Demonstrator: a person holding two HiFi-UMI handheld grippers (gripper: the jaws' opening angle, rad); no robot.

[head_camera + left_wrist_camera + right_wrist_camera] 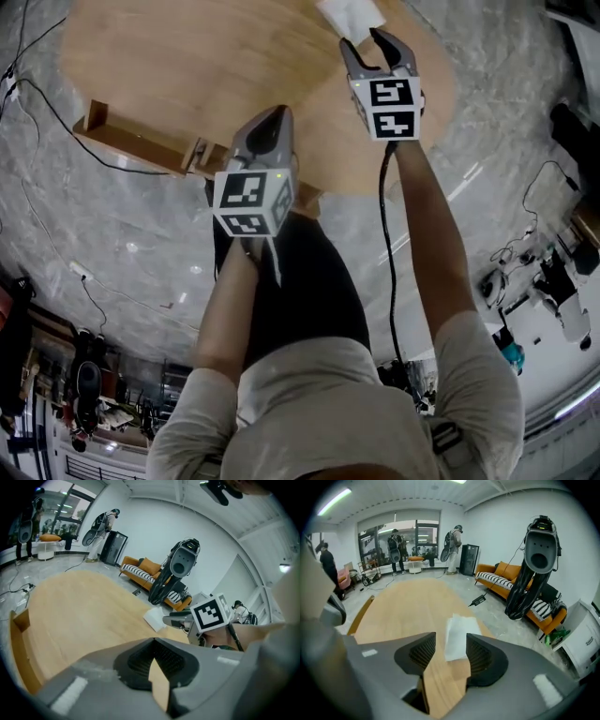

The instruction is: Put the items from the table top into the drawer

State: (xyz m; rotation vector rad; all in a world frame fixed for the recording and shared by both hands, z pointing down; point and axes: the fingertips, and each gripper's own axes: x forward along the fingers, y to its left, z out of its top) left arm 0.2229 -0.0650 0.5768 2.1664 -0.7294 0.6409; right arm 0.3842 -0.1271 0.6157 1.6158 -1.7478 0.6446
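Observation:
A white folded napkin [352, 14] lies on the round wooden table [187, 66] near its far right edge. My right gripper [364, 42] hangs just short of it, jaws open and nothing between them; in the right gripper view the napkin [457, 634] shows through the gap, a little beyond the pads. My left gripper [278, 114] is over the table's near edge with its jaw tips together and nothing in them. An open wooden drawer [122, 141] sticks out from under the table at the left. The left gripper view shows the napkin [153, 619] beside the right gripper [168, 619].
Cables [56, 122] trail over the grey marble floor round the table. A black and grey machine on a stand [536, 559] and an orange sofa [506, 581] are beyond the table's far side. People stand by the windows far off.

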